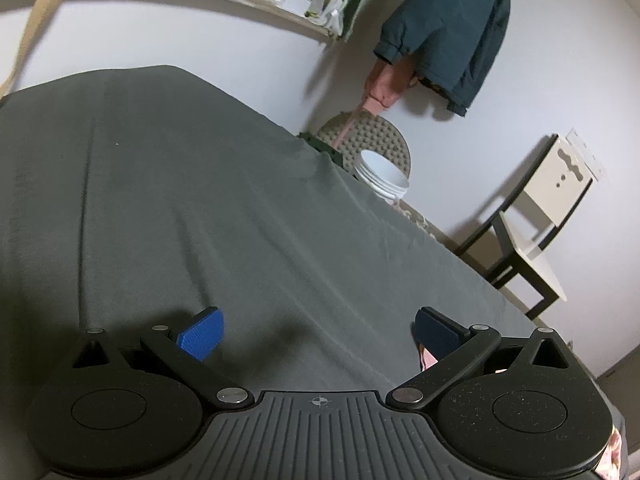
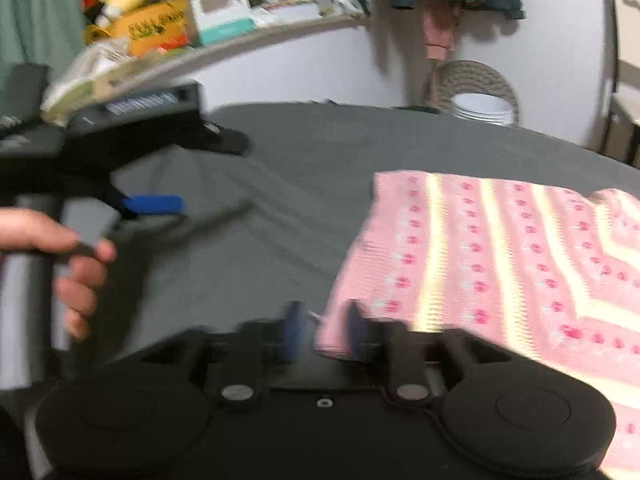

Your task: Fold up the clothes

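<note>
Right wrist view smeared with motion blur; the right gripper (image 2: 325, 330) fingers are fuzzy. The pink garment (image 2: 500, 264) ahead runs off the right edge.

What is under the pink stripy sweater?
The pink sweater lies on a dark grey sheet spread beneath it. Whatever is under that sheet is covered and cannot be seen.
</note>
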